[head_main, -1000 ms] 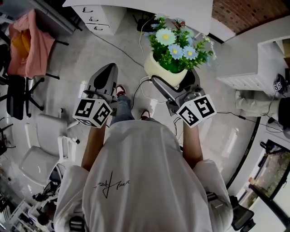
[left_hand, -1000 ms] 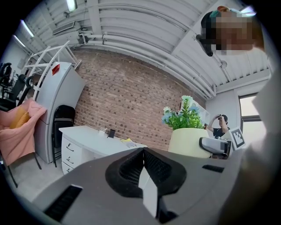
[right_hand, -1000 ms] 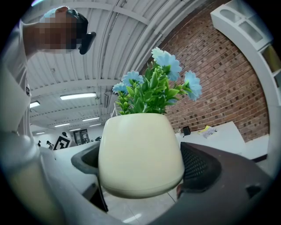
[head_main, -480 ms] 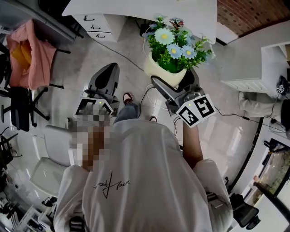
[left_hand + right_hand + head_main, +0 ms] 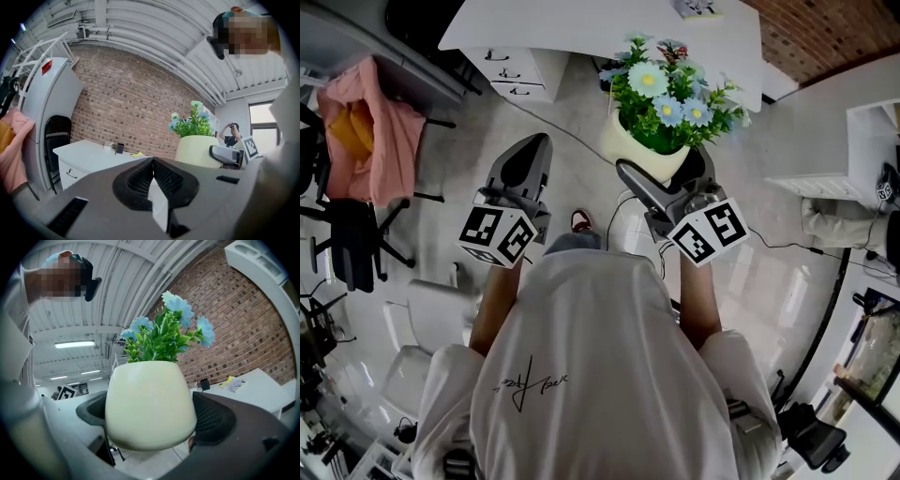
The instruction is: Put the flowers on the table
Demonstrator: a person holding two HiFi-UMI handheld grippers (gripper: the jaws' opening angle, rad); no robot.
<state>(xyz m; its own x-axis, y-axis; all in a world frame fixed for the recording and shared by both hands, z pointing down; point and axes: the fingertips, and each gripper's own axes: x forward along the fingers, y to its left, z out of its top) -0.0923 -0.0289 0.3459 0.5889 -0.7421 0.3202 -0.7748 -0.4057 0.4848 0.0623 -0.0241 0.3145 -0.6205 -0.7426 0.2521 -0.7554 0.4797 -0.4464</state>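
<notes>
Right gripper view: the right gripper [image 5: 151,422] clasps the cream pot [image 5: 149,390] of blue flowers [image 5: 165,331], one jaw on each side of its round body, and the pot sits upright. In the head view the pot is carried above the floor [image 5: 478,122], near the edge of the white table [image 5: 572,23] (the blooms overlap that edge). The left gripper [image 5: 523,169] hangs apart from the pot, its jaws pressed together on nothing.

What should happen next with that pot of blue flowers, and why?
Probably carry the pot forward until it is above the white table. The right gripper clamps it over the floor, short of the table edge, so letting go now would drop it. The left gripper is shut and empty.
</notes>
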